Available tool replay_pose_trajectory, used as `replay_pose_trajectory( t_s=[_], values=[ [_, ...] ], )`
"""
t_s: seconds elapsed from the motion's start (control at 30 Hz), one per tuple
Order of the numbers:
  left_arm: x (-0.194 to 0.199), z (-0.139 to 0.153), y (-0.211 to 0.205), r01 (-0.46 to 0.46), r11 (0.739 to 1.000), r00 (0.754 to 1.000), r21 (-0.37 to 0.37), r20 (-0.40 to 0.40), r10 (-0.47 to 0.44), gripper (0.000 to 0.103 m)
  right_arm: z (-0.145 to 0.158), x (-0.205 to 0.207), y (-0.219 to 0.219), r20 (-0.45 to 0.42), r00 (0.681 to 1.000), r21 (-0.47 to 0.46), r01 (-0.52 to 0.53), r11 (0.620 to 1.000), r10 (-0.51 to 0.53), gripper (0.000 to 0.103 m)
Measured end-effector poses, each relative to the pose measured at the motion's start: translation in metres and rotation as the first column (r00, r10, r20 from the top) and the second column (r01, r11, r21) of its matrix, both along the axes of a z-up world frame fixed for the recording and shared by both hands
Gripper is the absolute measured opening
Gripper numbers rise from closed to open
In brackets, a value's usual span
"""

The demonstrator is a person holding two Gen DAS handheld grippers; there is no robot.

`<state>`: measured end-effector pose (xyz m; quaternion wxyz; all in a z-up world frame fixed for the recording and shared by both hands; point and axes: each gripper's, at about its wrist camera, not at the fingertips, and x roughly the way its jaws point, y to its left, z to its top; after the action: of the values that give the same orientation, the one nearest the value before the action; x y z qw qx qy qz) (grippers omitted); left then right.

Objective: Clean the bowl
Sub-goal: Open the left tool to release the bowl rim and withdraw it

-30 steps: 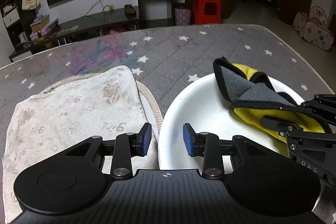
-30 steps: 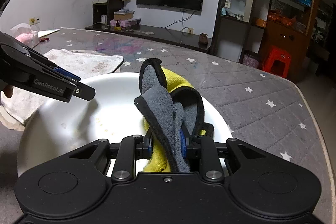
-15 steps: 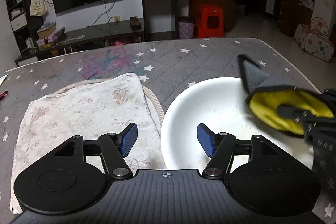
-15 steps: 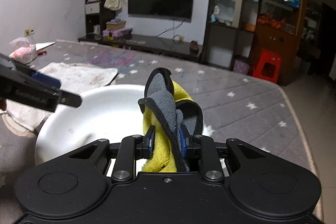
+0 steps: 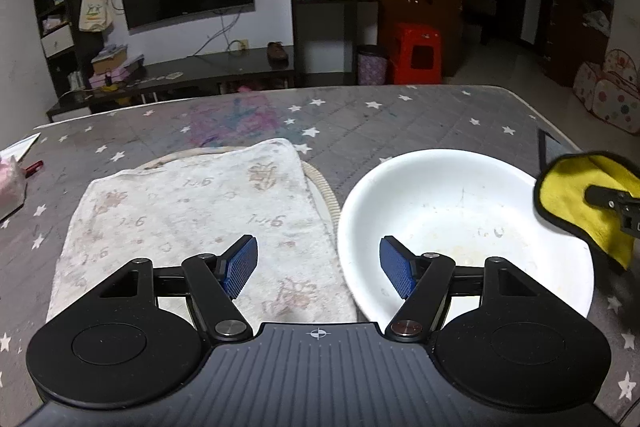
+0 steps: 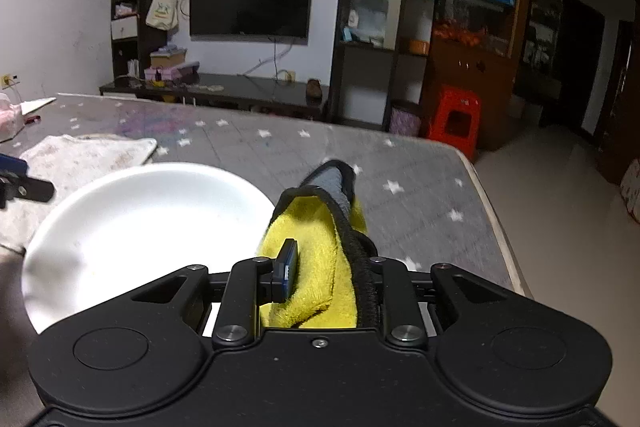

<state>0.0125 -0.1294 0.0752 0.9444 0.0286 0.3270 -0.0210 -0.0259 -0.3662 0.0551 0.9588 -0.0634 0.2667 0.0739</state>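
Observation:
A white bowl [image 5: 464, 227] sits on the grey starred table; it also shows in the right wrist view [image 6: 152, 223]. A few small specks lie in its bottom. My left gripper [image 5: 318, 263] is open and empty, its fingers on either side of the bowl's left rim. My right gripper [image 6: 324, 267] holds a yellow and grey cloth [image 6: 316, 251] between its fingers, just right of the bowl and off its rim. The cloth [image 5: 588, 203] also shows at the right edge of the left wrist view. The right finger is hidden by the cloth.
A stained white towel [image 5: 192, 211] lies on a woven mat left of the bowl. The table's right edge [image 6: 492, 211] drops off close to the cloth. A pink packet [image 5: 10, 183] and a red pen lie at the far left.
My right gripper has lifted the cloth out of the bowl and carried it to the right. My left gripper has opened wide and drawn back from the bowl's rim.

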Motion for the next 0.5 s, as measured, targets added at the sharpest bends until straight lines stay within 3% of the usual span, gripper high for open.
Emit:
replay_pose_trajectory(
  t_s=[0.5],
  values=[
    [-0.01, -0.018, 0.019, -0.062, 0.998, 0.997, 0.024, -0.036, 0.063, 0.069, -0.022, -0.006, -0.012, -0.021, 0.998, -0.084, 0.05, 0.995, -0.052, 0.025]
  ],
)
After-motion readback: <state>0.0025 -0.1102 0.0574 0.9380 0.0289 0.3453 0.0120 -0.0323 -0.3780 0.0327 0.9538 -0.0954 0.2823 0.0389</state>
